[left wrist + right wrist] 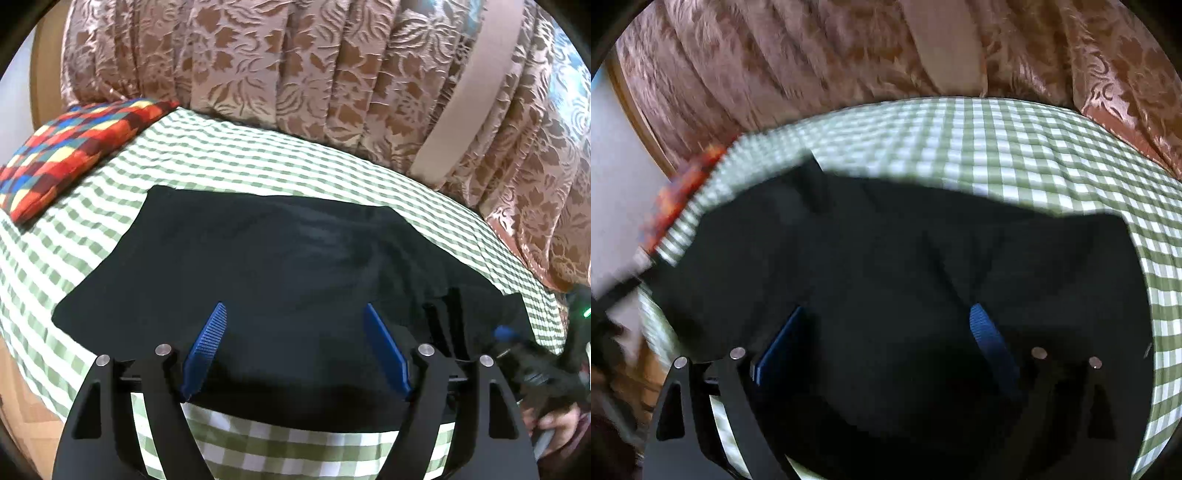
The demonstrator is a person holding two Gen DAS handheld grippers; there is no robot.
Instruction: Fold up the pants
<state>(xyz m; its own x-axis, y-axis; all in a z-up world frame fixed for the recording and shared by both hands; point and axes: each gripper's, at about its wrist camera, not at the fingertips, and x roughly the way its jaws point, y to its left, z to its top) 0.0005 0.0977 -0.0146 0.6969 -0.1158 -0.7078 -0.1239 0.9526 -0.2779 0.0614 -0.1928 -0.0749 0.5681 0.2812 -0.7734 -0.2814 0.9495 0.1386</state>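
Black pants lie spread flat on a green and white checked bed cover. My left gripper is open above the near part of the pants, its blue fingers wide apart and empty. My right gripper shows at the right edge of the left wrist view, over the pants' right end. In the right wrist view the pants fill the middle, blurred. My right gripper is open just above them, blue fingers apart, nothing between them.
A multicoloured checked pillow lies on the bed at the far left. Brown floral curtains hang right behind the bed. The bed cover extends beyond the pants to the right. Wooden floor shows at the lower left.
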